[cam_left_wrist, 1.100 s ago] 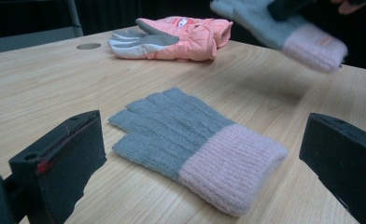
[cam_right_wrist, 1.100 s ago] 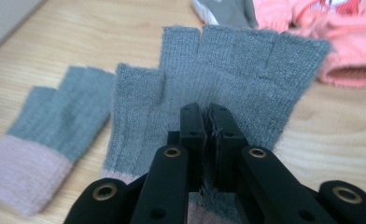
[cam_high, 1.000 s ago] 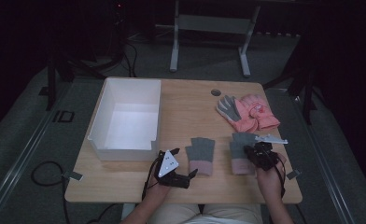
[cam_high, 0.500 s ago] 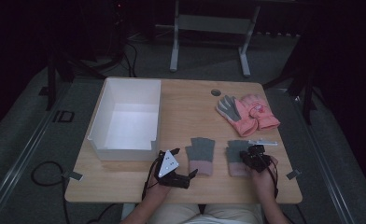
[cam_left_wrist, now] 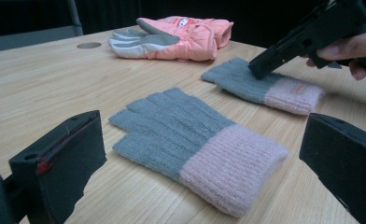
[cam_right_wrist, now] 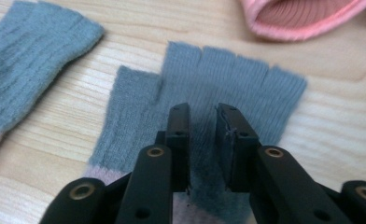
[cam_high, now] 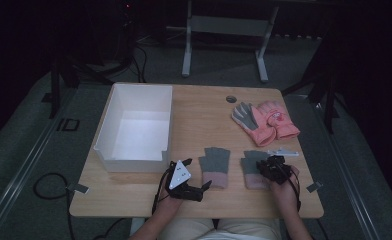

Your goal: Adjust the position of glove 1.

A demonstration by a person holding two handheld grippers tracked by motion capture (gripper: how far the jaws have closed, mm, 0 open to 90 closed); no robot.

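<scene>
Right gripper set down on right knit glove, jaws a narrow gap apart with grey knit between them; left gripper idle, jaws wide apart.

Left to right: white bin [cam_high: 134, 127] sits at table's left, close to the left edge, open top, free wood between it and the gloves. Left gripper [cam_high: 194, 190] rests near the front edge, aimed at left knit glove [cam_left_wrist: 197, 144], nothing between its jaws. Right gripper [cam_right_wrist: 203, 140] has just been opening, fabric of right knit glove [cam_right_wrist: 228, 88] in the gap, pads not clearly pressing. To do it well, probably bite a real fold at mid-palm, then lift straight up; a shallow pinch may slip. Pink ski gloves [cam_high: 266, 120] lie well apart behind. Table [cam_high: 204, 107] front edge is near the cuffs, so avoid dragging toward the person.
</scene>
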